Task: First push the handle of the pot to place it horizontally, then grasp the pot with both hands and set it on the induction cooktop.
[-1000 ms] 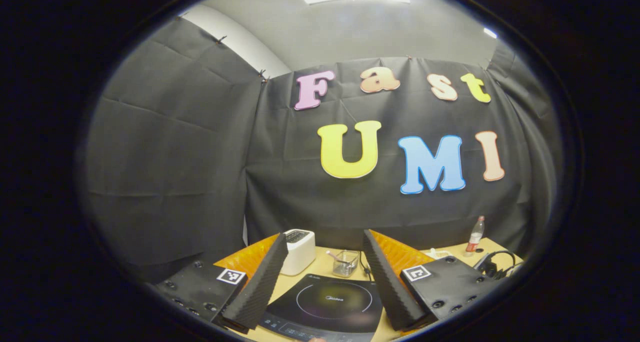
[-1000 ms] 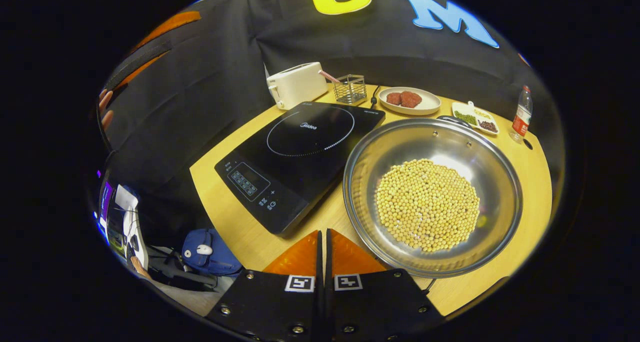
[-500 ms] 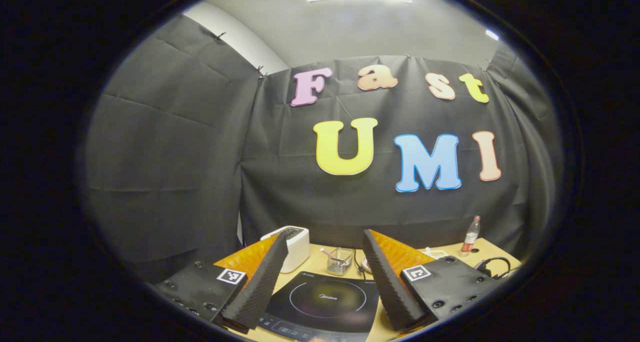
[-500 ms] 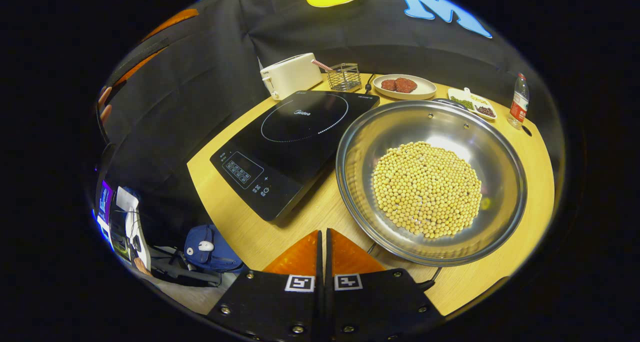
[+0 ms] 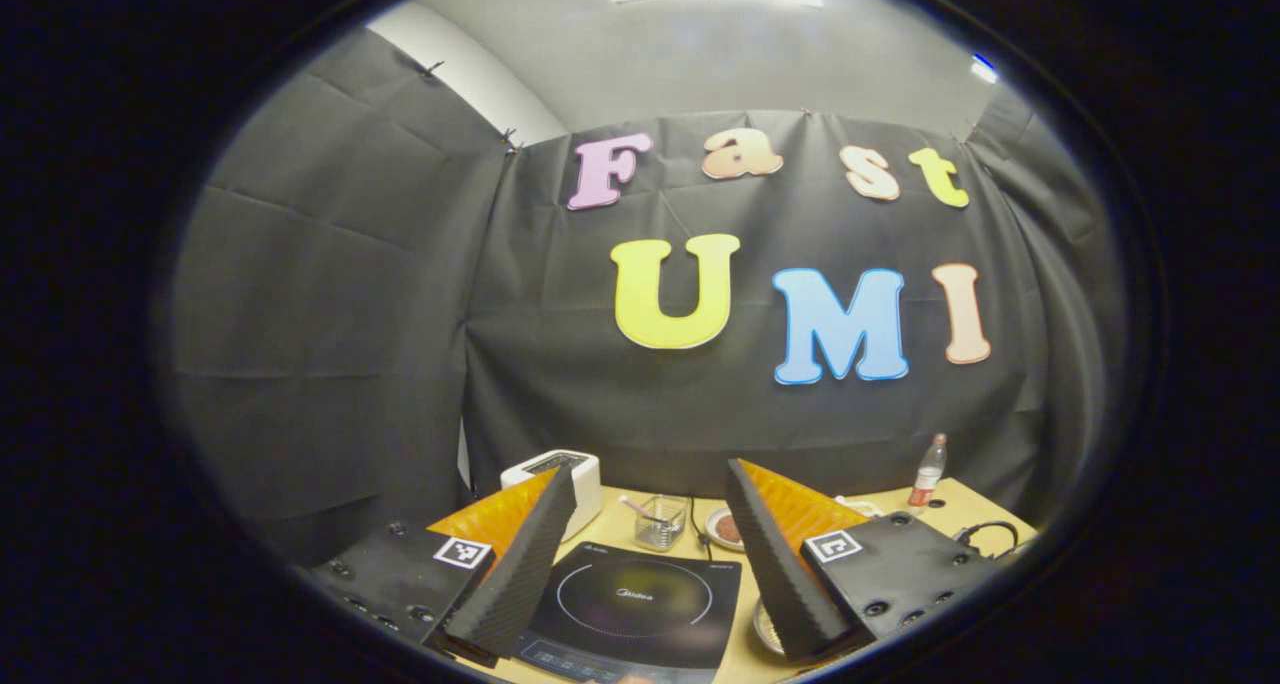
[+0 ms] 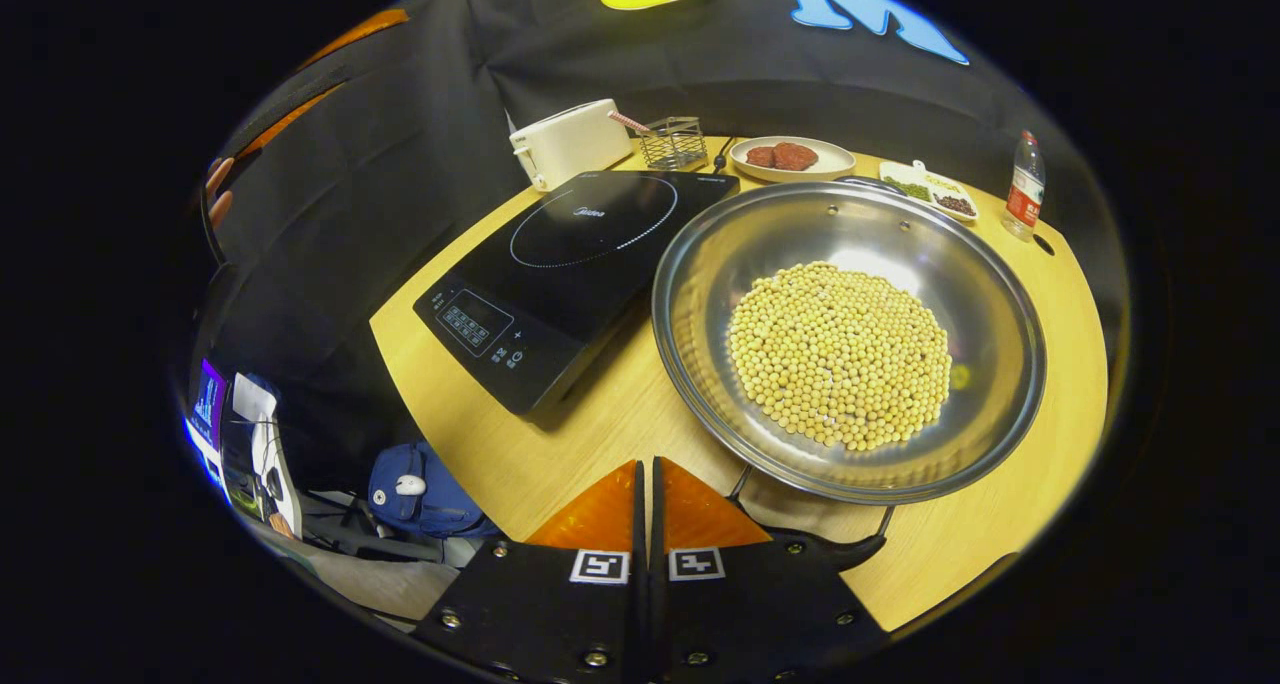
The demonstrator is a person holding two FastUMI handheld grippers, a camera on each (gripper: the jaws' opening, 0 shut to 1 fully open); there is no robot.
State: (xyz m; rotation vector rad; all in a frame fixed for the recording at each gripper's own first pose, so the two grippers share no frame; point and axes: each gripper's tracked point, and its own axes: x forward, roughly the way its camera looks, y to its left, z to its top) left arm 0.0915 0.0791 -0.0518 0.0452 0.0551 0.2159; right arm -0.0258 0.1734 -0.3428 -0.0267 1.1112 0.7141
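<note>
Bare surface (image 6: 560, 434) just ahead of right claw (image 6: 648, 484); pot (image 6: 850, 339) blocks ahead-right w/ handle (image 6: 820, 549) beside claw, cooktop (image 6: 570, 264) ahead-left.

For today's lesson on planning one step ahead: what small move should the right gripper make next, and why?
Probably nudge the shut right gripper sideways against the handle. The handle lies right beside its fingertips at the pot's near rim, and the pot sits on the table beside the induction cooktop, not yet on it.
</note>
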